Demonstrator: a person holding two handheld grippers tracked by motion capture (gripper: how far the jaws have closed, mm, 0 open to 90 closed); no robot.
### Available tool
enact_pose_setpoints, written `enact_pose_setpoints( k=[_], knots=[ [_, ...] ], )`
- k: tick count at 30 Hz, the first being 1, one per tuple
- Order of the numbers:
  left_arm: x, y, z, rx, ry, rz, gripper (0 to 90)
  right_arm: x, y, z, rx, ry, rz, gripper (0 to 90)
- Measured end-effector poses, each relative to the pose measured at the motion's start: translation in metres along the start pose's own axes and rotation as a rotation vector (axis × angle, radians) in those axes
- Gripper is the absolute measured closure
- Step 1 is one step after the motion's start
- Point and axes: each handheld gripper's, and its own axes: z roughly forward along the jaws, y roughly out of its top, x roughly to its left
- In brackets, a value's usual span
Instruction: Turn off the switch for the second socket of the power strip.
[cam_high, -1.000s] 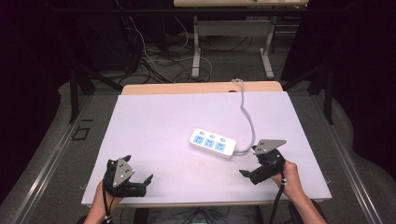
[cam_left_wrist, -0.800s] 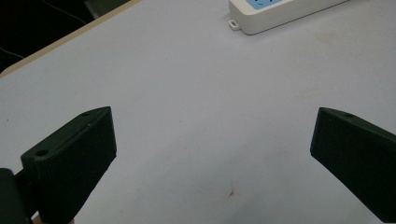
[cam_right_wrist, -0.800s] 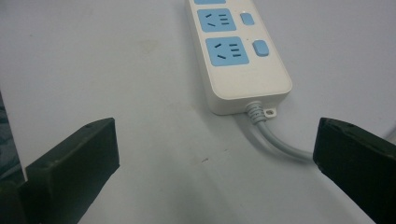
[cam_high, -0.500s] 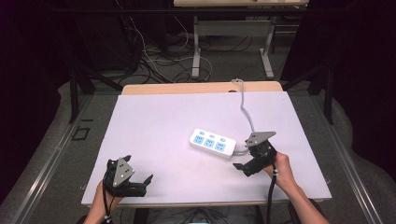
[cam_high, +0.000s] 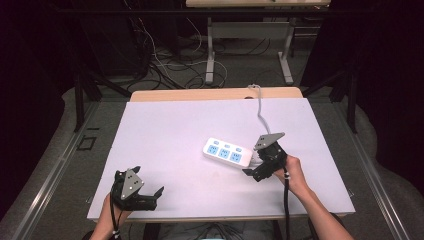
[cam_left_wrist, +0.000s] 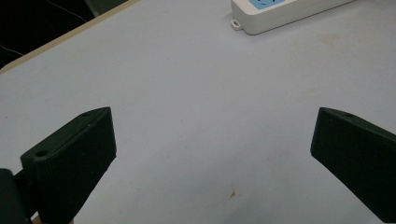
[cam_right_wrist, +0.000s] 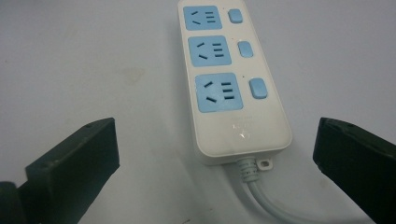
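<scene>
**Closing in on the power strip with my right gripper**

Looking along my right gripper (cam_right_wrist: 217, 161), I see its jaws spread wide and holding nothing, with the cable end of the white power strip (cam_right_wrist: 226, 79) lying between them on the table (cam_high: 165, 130). The strip carries three blue sockets, each with a blue switch beside it. A faint mark sits under the nearest socket, too washed out for me to read; I can make out no brand. Its grey cord (cam_right_wrist: 261, 196) leaves toward me. In the high view the strip lies right of the table's centre. My left gripper (cam_high: 150, 197) rests at the near left edge, well apart, jaws wide open and empty.
</scene>
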Motion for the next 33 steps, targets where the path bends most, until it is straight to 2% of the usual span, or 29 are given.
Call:
enact_pose_setpoints(
  k=[1, 3, 10, 13, 15, 19, 20, 25, 27, 28, 30, 31, 32, 33],
  knots=[
    [0.0, 0.0, 0.0, 0.001, 0.0, 0.001, 0.0, -0.001, 0.001, 0.002, -0.002, -0.011, 0.001, 0.0],
    [0.0, 0.0, 0.001, 0.001, 0.0, 0.003, 0.0, -0.002, 0.005, 0.004, 0.003, 0.006, -0.004, 0.0],
    [-0.001, 0.0, 0.001, 0.003, 0.005, 0.005, 0.0, -0.006, 0.013, 0.013, -0.002, -0.005, -0.009, 0.0],
    [0.001, 0.0, 0.001, 0.008, 0.011, 0.002, 0.0, -0.01, 0.016, 0.016, 0.006, 0.012, -0.012, 0.0],
    [0.001, 0.0, 0.001, -0.001, 0.014, 0.004, 0.0, -0.01, 0.017, 0.018, 0.004, 0.008, 0.006, 0.0],
    [-0.001, 0.0, 0.0, 0.007, 0.006, 0.011, 0.0, -0.013, 0.022, 0.021, 0.009, 0.018, -0.01, 0.0],
    [-0.002, 0.0, 0.0, 0.006, 0.006, 0.008, 0.0, -0.013, 0.024, 0.022, 0.01, 0.015, 0.004, 0.0],
    [-0.001, 0.0, 0.001, 0.0, 0.01, 0.002, 0.0, -0.016, 0.028, 0.03, 0.004, 0.018, 0.0, 0.0],
    [-0.001, 0.001, 0.0, 0.004, 0.003, 0.005, 0.0, -0.017, 0.03, 0.032, 0.019, 0.018, 0.001, 0.0],
    [-0.001, 0.001, 0.0, 0.004, 0.003, 0.009, 0.0, -0.018, 0.031, 0.035, 0.01, 0.019, -0.014, 0.0],
    [-0.002, 0.001, 0.0, 0.004, 0.001, 0.011, 0.0, -0.019, 0.034, 0.038, 0.007, 0.014, -0.006, 0.0],
    [-0.002, 0.001, 0.0, 0.006, 0.003, 0.012, 0.0, -0.019, 0.036, 0.039, 0.018, 0.028, -0.001, 0.0],
    [-0.002, 0.001, 0.0, 0.006, 0.003, 0.013, 0.0, -0.021, 0.036, 0.041, 0.004, 0.023, -0.017, 0.0],
    [-0.002, 0.001, 0.0, 0.005, 0.003, 0.01, 0.0, -0.02, 0.037, 0.042, 0.008, 0.017, 0.006, 0.0]
  ],
)
